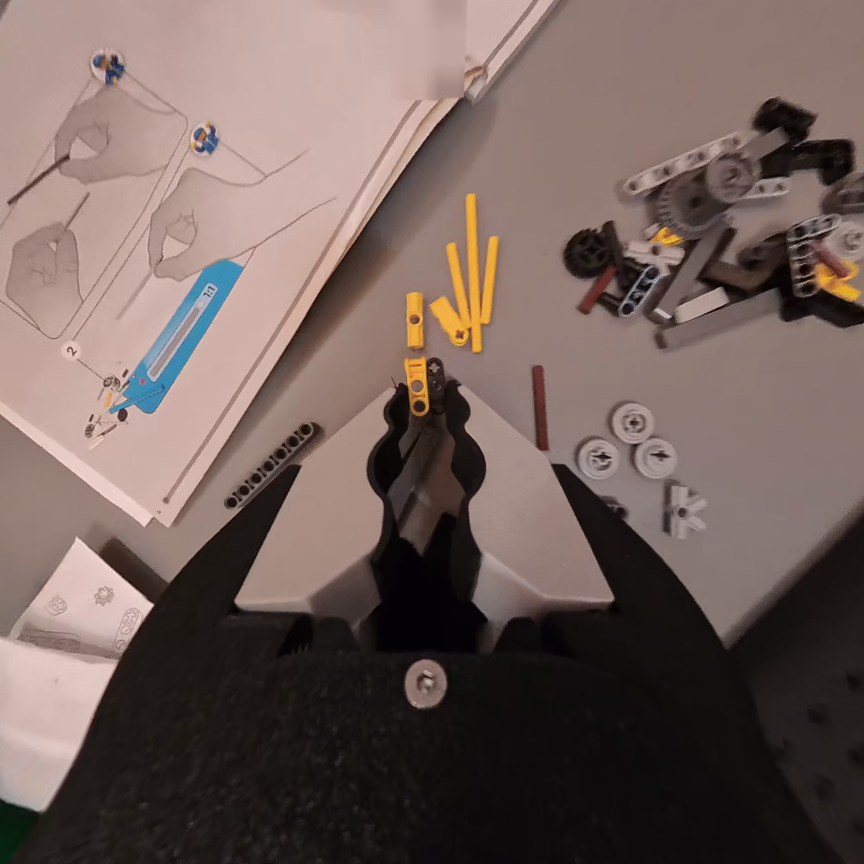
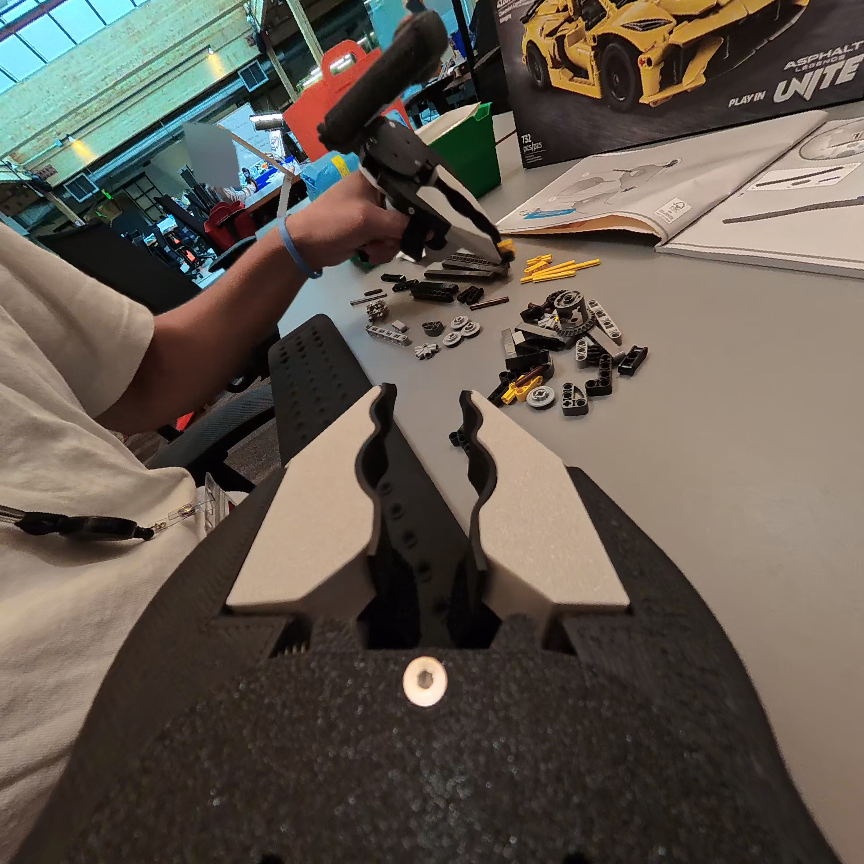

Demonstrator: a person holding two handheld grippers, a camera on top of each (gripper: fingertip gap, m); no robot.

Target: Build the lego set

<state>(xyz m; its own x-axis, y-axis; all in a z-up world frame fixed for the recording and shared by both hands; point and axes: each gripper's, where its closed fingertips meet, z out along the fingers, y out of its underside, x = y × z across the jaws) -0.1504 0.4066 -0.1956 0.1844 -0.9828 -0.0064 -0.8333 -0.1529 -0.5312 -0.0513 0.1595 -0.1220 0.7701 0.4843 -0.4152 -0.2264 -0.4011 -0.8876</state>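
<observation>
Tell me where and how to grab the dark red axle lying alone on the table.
Grip the dark red axle at its middle, coming straight down from above, jaws closing across its thin width. It lies flat on the table, apart from the grey round pieces, leaving both long sides free.

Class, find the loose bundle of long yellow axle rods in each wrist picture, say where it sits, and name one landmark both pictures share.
Left wrist view: the yellow axle rods lie above centre, just beyond the left gripper, which is shut on a yellow and black connector pair.
Right wrist view: the same rods lie upper centre-right, beside the far gripper's tip.
Shared landmark: the three grey round discs.
</observation>
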